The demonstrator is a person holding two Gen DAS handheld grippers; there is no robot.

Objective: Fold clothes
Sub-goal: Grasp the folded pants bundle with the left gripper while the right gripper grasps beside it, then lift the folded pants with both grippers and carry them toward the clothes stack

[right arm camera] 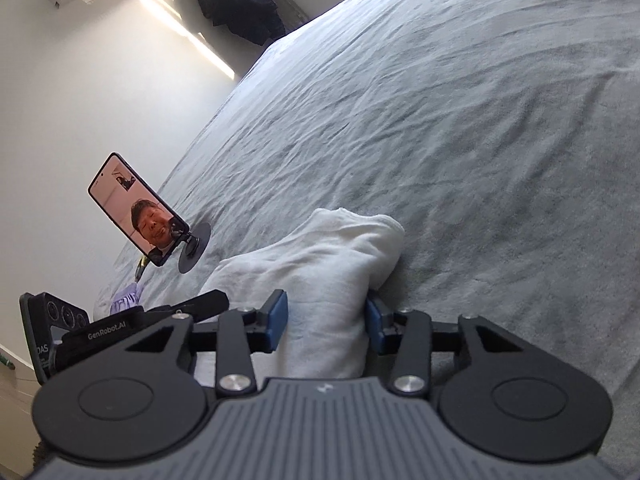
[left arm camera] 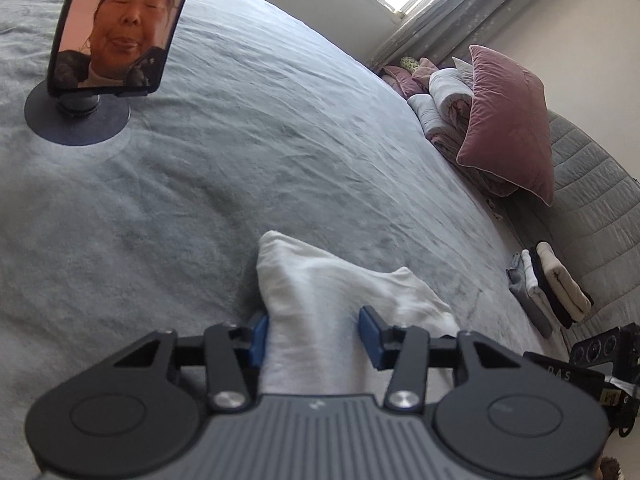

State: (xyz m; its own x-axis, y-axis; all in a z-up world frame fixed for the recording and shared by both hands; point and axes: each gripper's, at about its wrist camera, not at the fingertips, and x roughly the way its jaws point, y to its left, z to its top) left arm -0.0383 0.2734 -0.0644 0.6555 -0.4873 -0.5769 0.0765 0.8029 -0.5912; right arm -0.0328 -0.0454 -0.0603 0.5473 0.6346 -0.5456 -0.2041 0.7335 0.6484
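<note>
Bedroom scene: grey bedspread [left arm camera: 240, 160] covered the bed, wrinkled all over, window with pale curtain [left arm camera: 432, 20] at the far end in the left wrist view.

Left hand-held gripper [left arm camera: 316, 338]: jaws set well apart, white garment [left arm camera: 320, 288] bunched between the blue pads [left arm camera: 370, 338]. Cloth filled the gap and touched both pads, so it looked held, though the pads were not squeezed close. Garment rose in two humps ahead of the fingers, above the bedspread.

Right hand-held gripper [right arm camera: 326, 322]: same picture, jaws wide, same white garment [right arm camera: 320, 264] between the blue pads [right arm camera: 278, 320], cloth against both. Bulk of the fabric sat lumped in front of it, far end rolled over onto the bed. Left gripper's body showed at the lower left of the right wrist view, close beside.

Phone [right arm camera: 138, 210] on a round-base stand [right arm camera: 196, 252] stood on the bed to the left of the garment, well apart from it, screen lit with a video of a person.

Stack of folded clothes [left arm camera: 552, 288] lay near the bed's right edge by the quilted headboard [left arm camera: 592, 200]. Pink cushion [left arm camera: 508, 124] leaned on a rolled duvet [left arm camera: 444, 108] further up. Small lilac cloth [right arm camera: 128, 298] at the bed's near left edge, detail unclear.
</note>
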